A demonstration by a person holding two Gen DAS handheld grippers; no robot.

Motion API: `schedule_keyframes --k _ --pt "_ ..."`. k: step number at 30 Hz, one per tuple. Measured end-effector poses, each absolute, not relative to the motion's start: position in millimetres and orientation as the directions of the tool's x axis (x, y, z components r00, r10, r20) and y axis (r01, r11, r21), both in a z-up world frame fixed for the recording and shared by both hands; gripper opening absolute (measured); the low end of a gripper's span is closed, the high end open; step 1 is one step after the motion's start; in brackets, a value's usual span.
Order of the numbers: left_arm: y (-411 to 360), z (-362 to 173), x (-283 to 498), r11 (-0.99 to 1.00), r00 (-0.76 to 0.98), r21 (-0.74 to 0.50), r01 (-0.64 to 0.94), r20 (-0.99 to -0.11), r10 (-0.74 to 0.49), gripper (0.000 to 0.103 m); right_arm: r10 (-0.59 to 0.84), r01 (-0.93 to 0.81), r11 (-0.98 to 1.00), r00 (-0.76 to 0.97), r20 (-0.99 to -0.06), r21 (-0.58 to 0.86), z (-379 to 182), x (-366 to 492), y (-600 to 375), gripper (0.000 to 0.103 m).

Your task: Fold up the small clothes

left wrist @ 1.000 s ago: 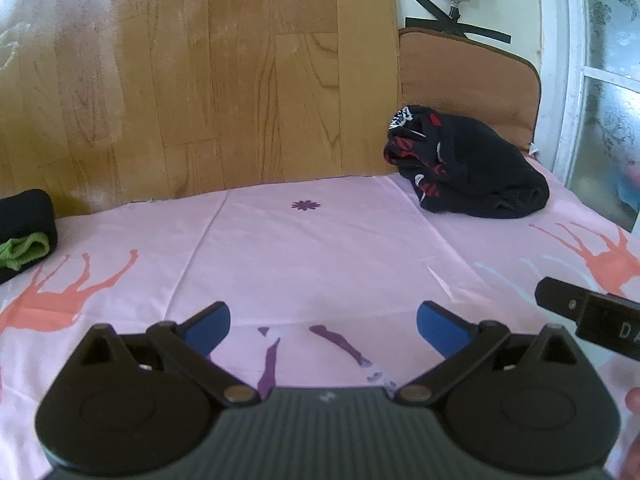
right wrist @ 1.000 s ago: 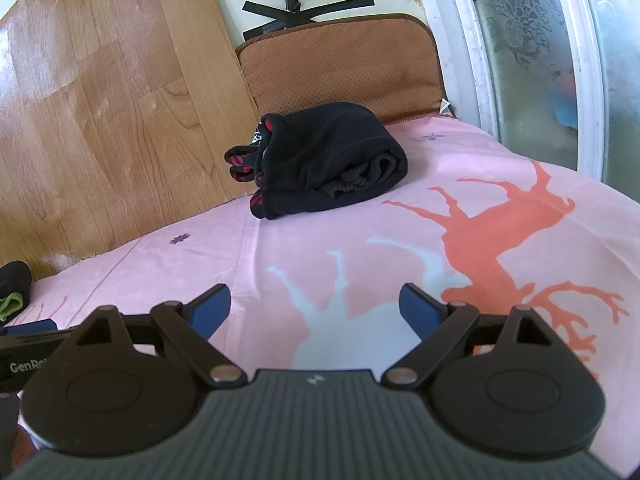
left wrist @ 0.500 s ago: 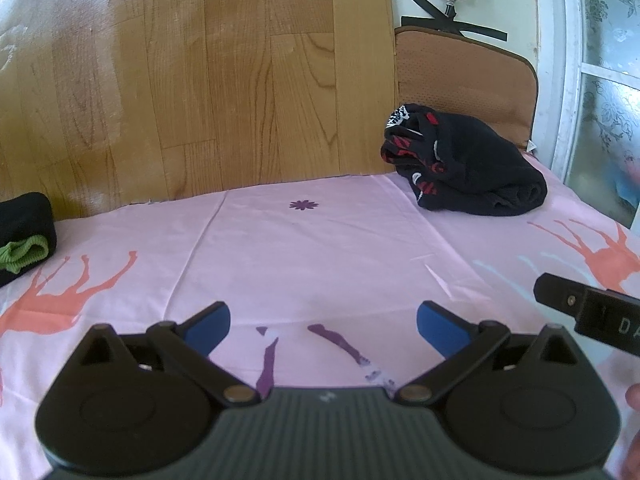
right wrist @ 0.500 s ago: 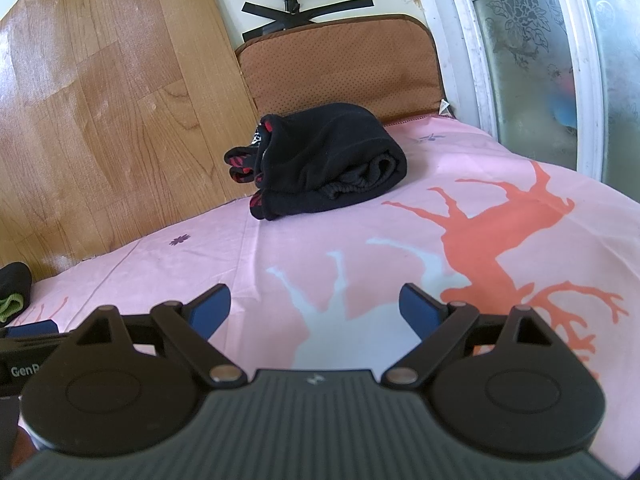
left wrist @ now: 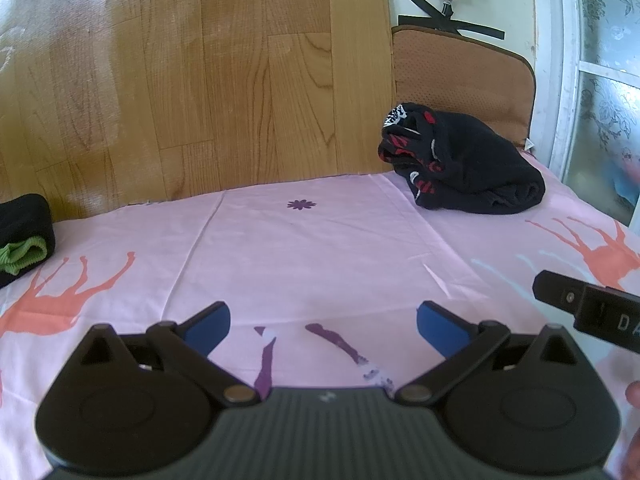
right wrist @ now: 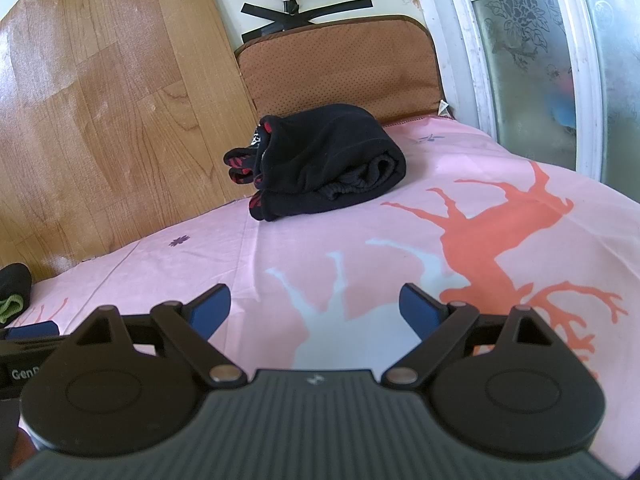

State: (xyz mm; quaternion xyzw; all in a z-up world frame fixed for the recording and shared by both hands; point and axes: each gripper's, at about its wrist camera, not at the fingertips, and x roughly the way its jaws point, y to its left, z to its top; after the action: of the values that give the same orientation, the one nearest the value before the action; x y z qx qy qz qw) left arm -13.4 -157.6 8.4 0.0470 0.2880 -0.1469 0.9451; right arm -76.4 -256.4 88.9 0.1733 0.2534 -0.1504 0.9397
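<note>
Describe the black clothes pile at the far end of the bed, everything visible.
The black clothes pile is a loose, rumpled heap of soft dark fabric, knit or fleece by the look, not folded flat. Red-and-black patterned pieces and a white printed patch poke out on its left side; a ribbed band shows in the fold facing the right wrist camera. It rests on the pink sheet, beside the brown cushion behind it. Neither gripper touches it.

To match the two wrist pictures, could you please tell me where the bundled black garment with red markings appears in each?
Left wrist: black garment lies upper right, on the pink sheet.
Right wrist: black garment lies just above centre.
Shared landmark: the brown cushion stands right behind it.
</note>
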Motion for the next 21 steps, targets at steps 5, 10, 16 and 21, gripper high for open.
schedule_keyframes --k 5,10,16,21 --pt "-158.6 7.6 -14.0 0.952 0.791 0.008 0.307 -0.558 -0.251 0.103 -0.194 0.37 0.895 0.827 -0.528 0.25 88.8 -76.4 -256.9 0.093" --pt "-158.4 7.3 -13.9 0.951 0.791 0.007 0.308 -0.558 -0.252 0.103 -0.193 0.369 0.895 0.827 -0.529 0.249 88.5 -76.4 -256.8 0.093" --pt "-158.1 7.1 -13.9 0.951 0.79 0.009 0.308 -0.559 -0.251 0.103 -0.194 0.369 0.895 0.827 -0.528 0.249 88.3 -76.5 -256.5 0.093" --pt "-157.1 6.0 -12.9 0.955 0.798 0.022 0.296 -0.555 -0.234 0.103 -0.194 0.369 0.895 0.827 -0.528 0.251 88.1 -76.8 -255.6 0.093"
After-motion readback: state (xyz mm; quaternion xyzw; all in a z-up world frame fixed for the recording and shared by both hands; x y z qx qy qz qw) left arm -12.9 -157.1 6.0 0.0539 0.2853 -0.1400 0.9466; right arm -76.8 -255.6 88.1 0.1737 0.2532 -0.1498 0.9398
